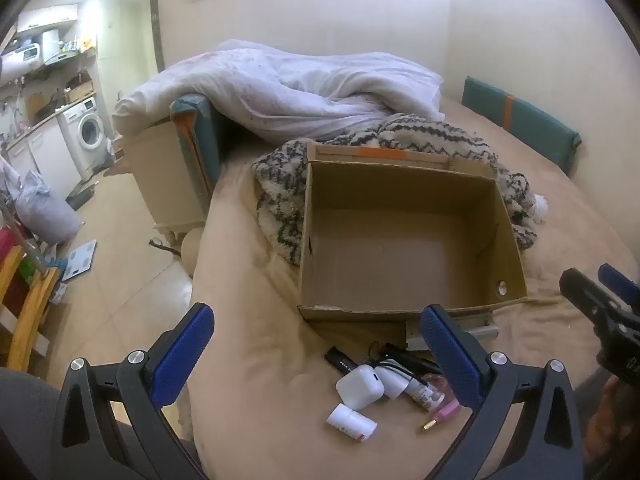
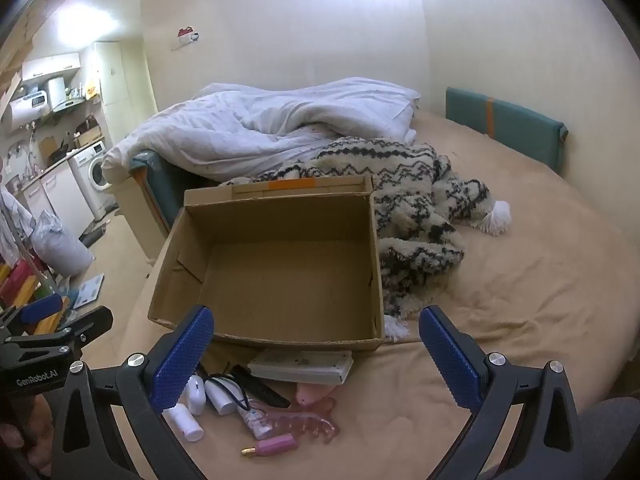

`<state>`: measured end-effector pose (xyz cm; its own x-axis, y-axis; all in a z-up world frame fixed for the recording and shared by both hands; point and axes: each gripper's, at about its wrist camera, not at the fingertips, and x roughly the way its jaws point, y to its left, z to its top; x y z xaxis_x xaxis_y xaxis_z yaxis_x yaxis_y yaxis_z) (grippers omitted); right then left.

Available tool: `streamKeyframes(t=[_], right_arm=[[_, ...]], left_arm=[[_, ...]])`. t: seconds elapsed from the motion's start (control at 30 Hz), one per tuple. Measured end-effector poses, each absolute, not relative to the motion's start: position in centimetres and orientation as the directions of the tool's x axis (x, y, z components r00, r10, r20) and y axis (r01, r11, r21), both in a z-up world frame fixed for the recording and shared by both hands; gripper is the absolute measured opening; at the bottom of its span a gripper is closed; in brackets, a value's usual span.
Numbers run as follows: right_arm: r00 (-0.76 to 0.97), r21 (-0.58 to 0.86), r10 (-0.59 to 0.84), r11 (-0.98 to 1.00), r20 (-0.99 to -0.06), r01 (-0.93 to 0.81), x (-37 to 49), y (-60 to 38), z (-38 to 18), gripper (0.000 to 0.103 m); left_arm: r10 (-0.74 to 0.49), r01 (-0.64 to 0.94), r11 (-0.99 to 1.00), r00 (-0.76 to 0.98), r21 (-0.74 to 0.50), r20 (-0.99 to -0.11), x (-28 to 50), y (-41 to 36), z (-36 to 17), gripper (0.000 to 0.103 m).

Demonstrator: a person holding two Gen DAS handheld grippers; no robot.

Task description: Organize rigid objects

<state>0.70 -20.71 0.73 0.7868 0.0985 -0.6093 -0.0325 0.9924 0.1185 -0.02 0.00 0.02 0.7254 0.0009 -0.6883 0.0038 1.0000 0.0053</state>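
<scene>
While both grippers tilt down over the clutter, left gripper (image 1: 316, 356) jaws apart, right gripper (image 2: 316, 356) jaws apart, cardboard box (image 1: 400, 240) ahead.

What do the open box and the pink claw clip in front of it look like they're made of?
Box: brown corrugated cardboard, matte, judging by its ragged torn rim and creased flaps. Pink claw clip: probably translucent plastic, glossy; the bedsheet shows faintly through its curved teeth.

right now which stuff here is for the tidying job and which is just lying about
For the job: empty brown cardboard box; white earbud case; small white bottle; pink tube with gold tip; flat white device.

Lying about: white duvet; black-and-cream knitted blanket.
</scene>
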Motion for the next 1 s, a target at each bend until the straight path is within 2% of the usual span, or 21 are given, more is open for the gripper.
streamKeyframes(t=[1.0], right_arm=[[0.778,0.117,0.101,0.993,-0.620,-0.036,0.8,-20.6,0.5,0.103]], left_arm=[[0.005,-0.009,1.000,0.720,-0.002,-0.694,0.2,0.5,-0.2,0.103]])
